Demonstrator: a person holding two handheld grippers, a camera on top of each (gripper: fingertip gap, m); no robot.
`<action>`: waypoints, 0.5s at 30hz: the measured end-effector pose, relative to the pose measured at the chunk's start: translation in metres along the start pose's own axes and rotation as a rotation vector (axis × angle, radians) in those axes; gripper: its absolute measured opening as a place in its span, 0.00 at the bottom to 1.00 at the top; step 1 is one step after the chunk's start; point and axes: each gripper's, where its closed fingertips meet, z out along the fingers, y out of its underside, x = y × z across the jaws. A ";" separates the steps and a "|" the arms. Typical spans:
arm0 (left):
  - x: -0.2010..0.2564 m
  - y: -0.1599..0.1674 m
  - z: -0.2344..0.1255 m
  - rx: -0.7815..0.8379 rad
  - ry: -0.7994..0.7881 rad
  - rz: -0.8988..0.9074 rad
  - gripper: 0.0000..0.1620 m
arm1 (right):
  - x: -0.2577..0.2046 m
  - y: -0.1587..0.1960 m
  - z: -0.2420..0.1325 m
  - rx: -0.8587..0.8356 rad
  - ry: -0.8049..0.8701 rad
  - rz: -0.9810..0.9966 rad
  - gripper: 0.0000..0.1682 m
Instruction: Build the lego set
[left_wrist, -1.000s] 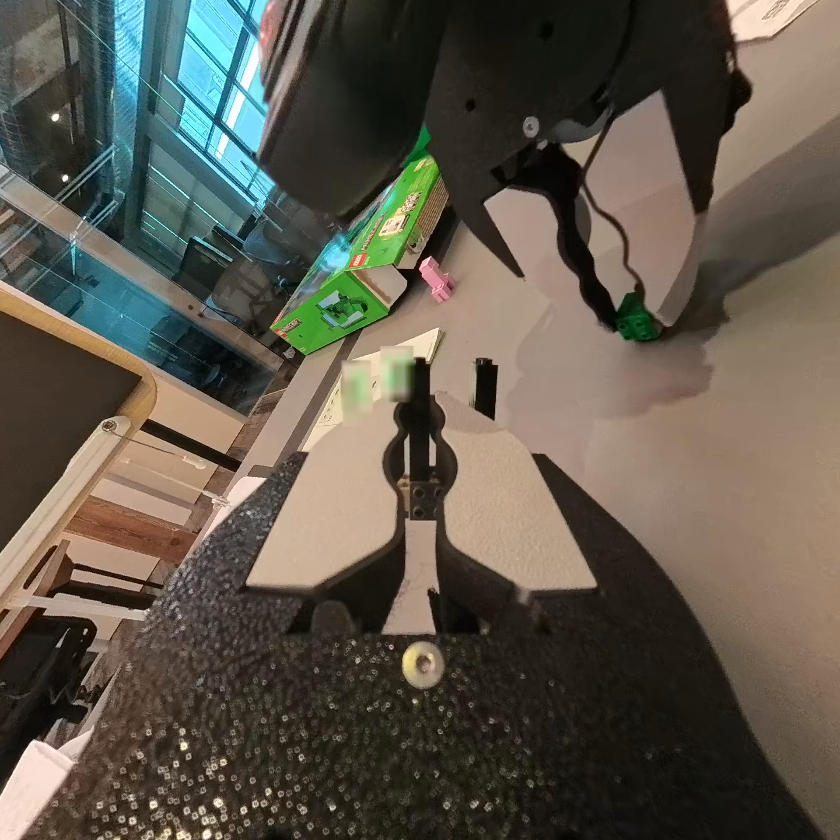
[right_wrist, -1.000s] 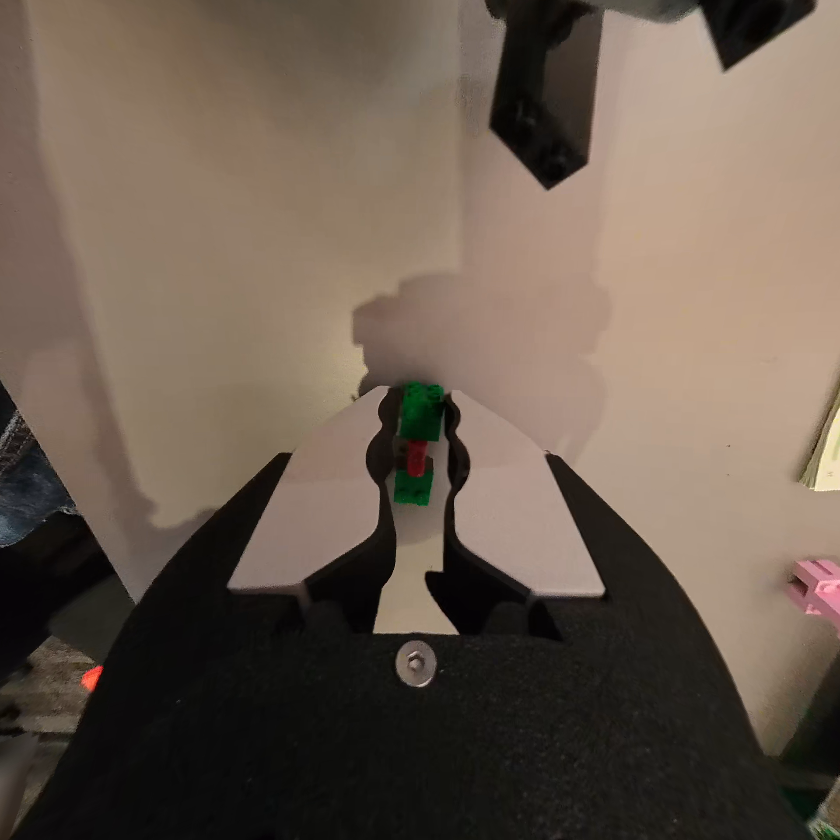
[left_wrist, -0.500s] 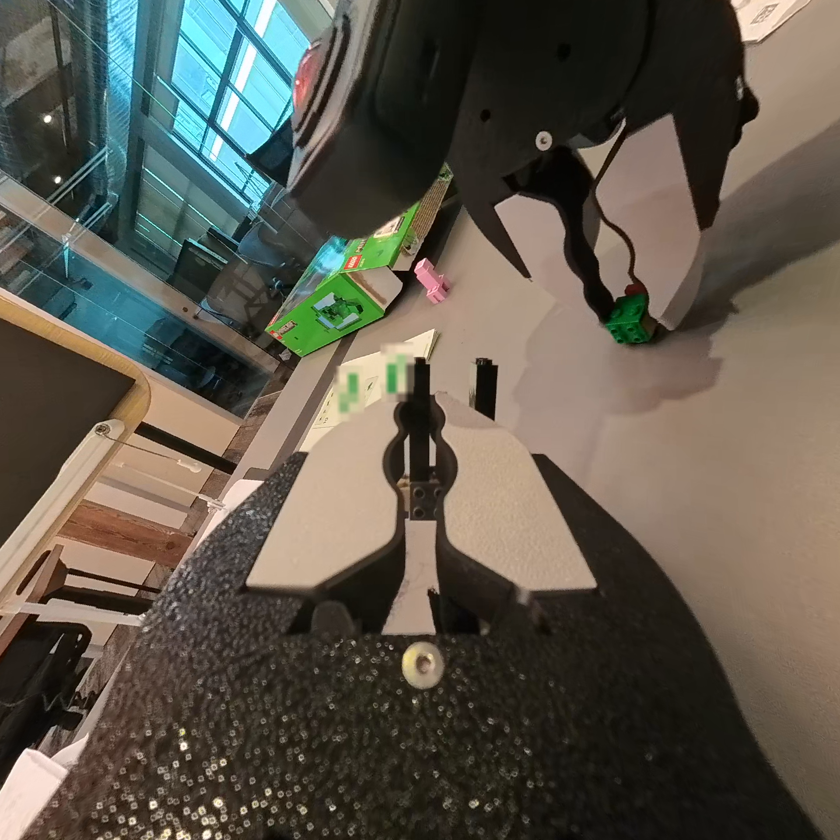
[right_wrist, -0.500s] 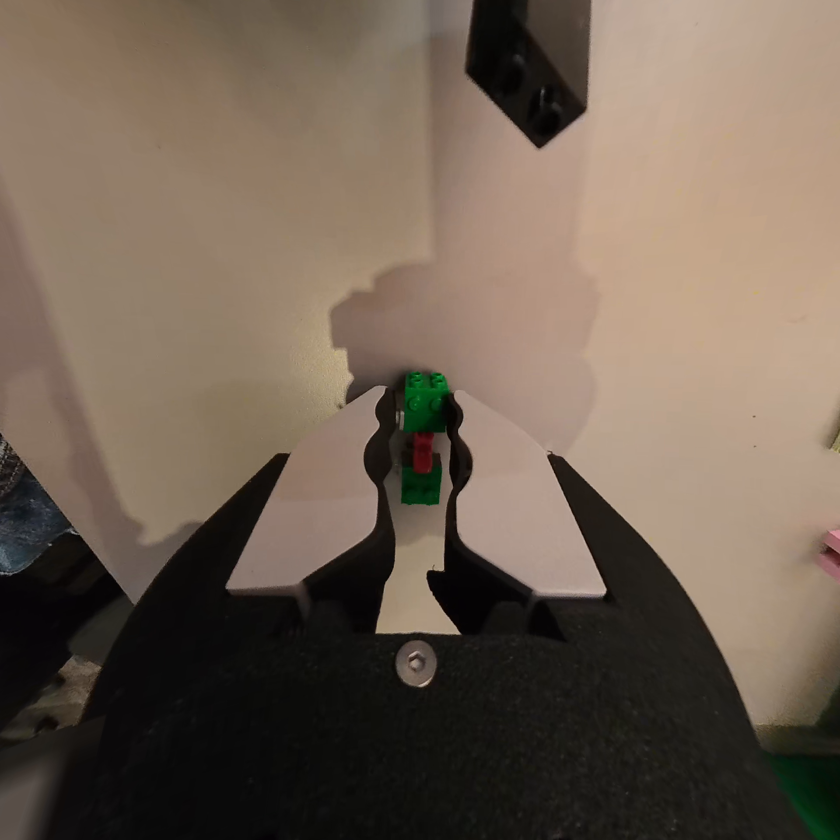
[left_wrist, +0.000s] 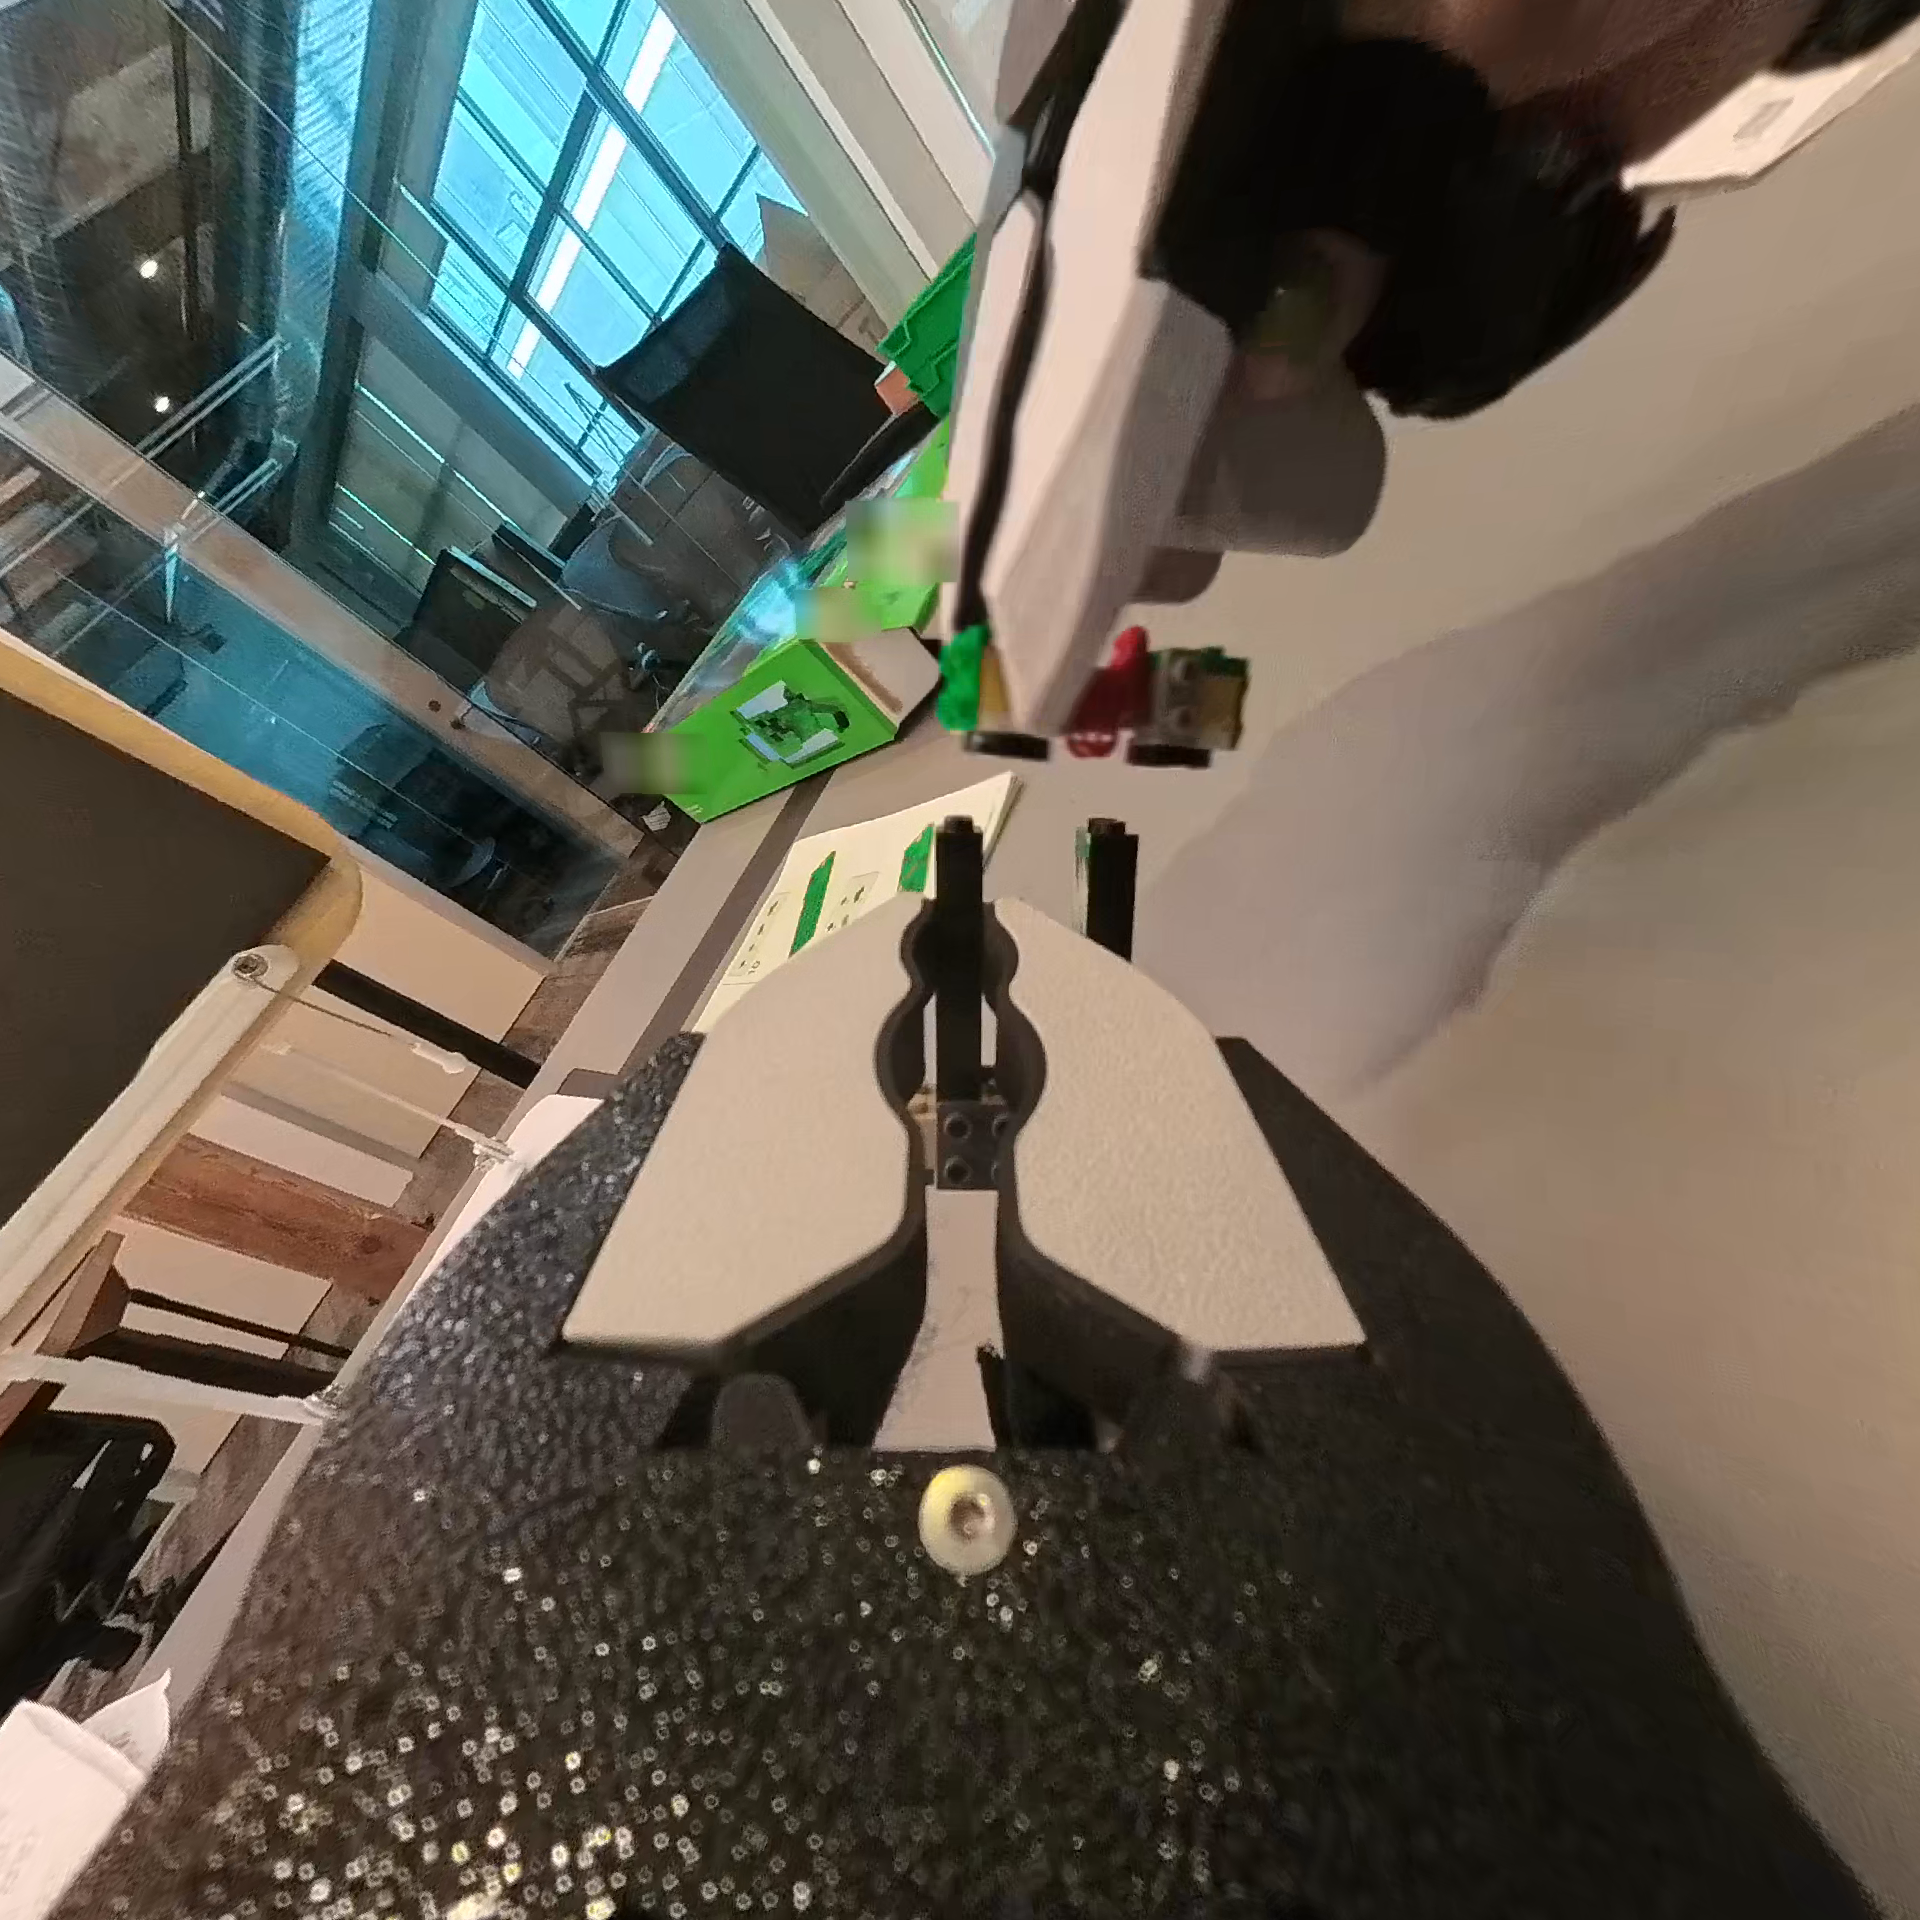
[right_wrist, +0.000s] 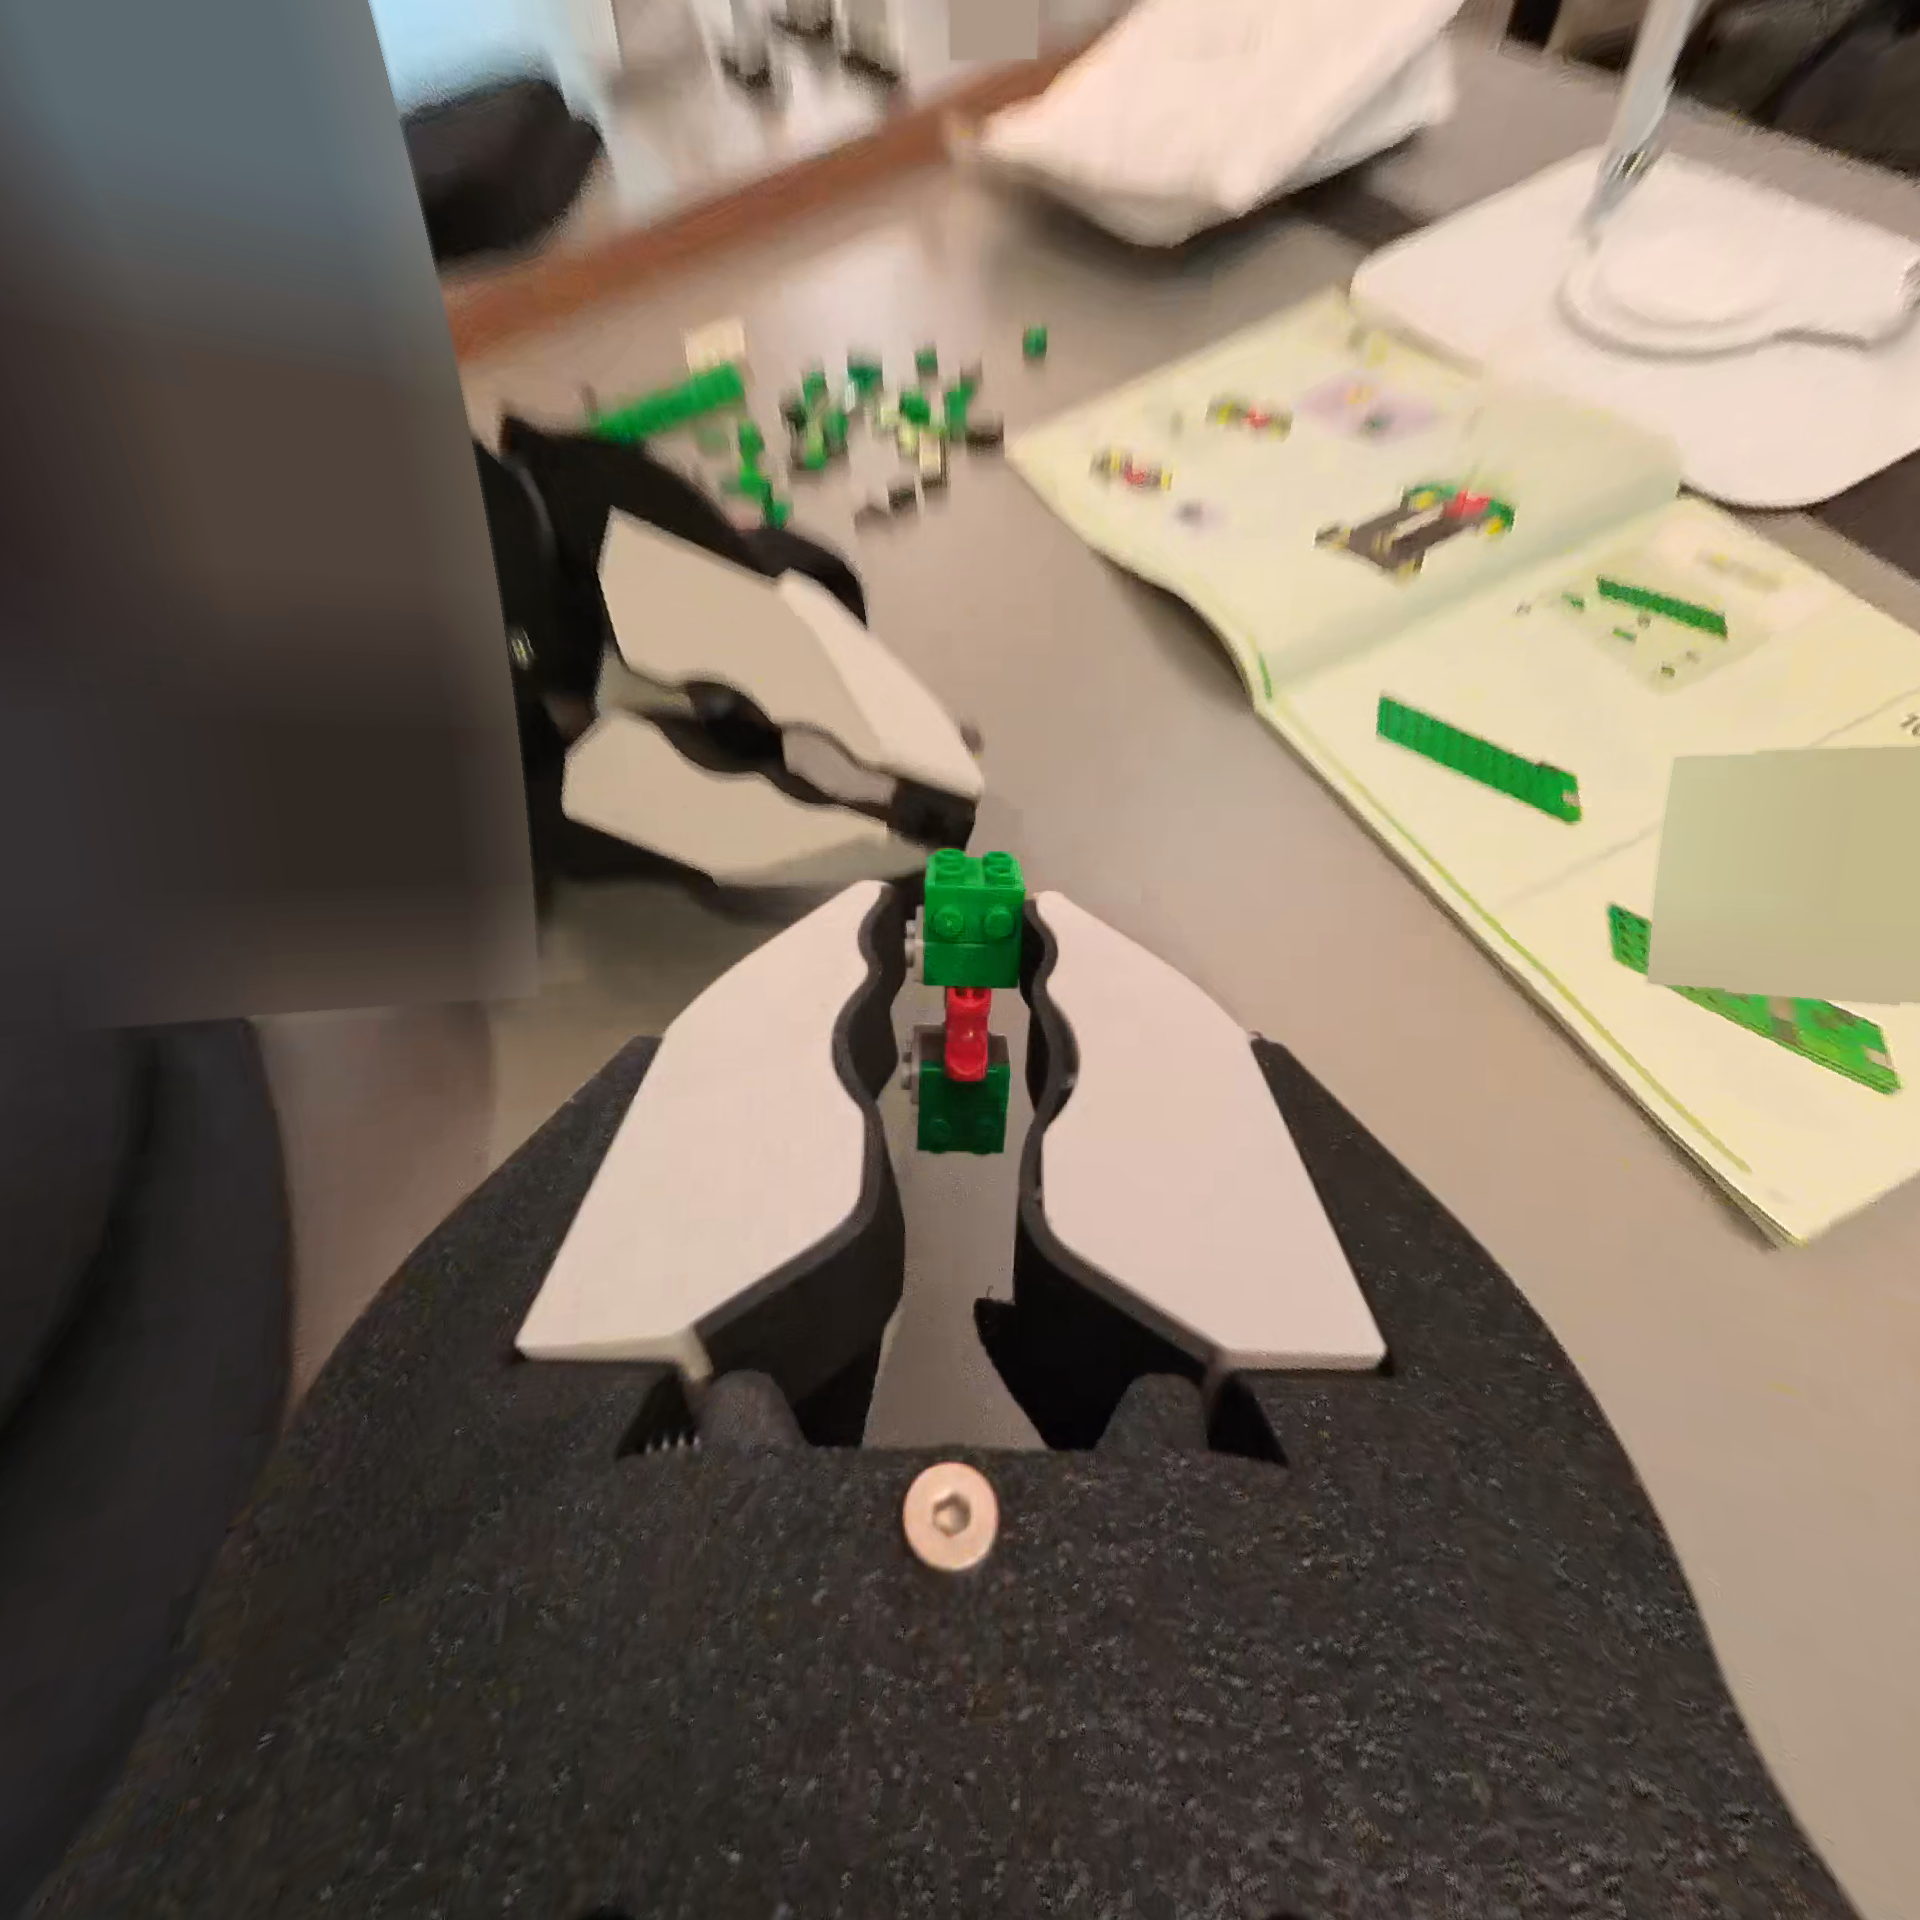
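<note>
My left gripper (left_wrist: 961, 914) is shut on a black lego frame (left_wrist: 961, 997); one bar runs between the fingers and a second bar (left_wrist: 1108, 883) sticks out to the right. My right gripper (right_wrist: 961, 914) is shut on a small green and red lego assembly (right_wrist: 968, 935). In the left wrist view the right gripper (left_wrist: 1060, 582) hangs close above the black frame with that assembly (left_wrist: 1132, 691) at its tips. In the right wrist view the left gripper (right_wrist: 935, 810) lies just beyond the green block, its tips almost touching it.
An open instruction booklet (right_wrist: 1507, 644) lies on the grey table (right_wrist: 1143, 727) to the right. Several loose green and black pieces (right_wrist: 852, 416) are scattered at the back. A white lamp base (right_wrist: 1714, 312) stands far right. A green lego box (left_wrist: 779, 738) lies at the table's far edge. Left and right tips are no more than a few centimetres apart.
My right gripper has lifted the green and red assembly off the table, tilted up from pointing down and come close over the black frame. My left gripper has stayed put.
</note>
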 end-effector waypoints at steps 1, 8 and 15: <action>0.000 0.000 0.000 0.003 -0.002 -0.001 0.04 | -0.001 -0.006 0.000 0.054 -0.017 0.031 0.12; -0.001 -0.001 0.000 0.002 -0.009 0.006 0.04 | -0.007 -0.011 0.007 0.121 -0.057 0.115 0.12; 0.000 -0.002 0.000 -0.002 -0.014 0.031 0.04 | -0.007 -0.008 0.009 0.054 -0.003 0.071 0.12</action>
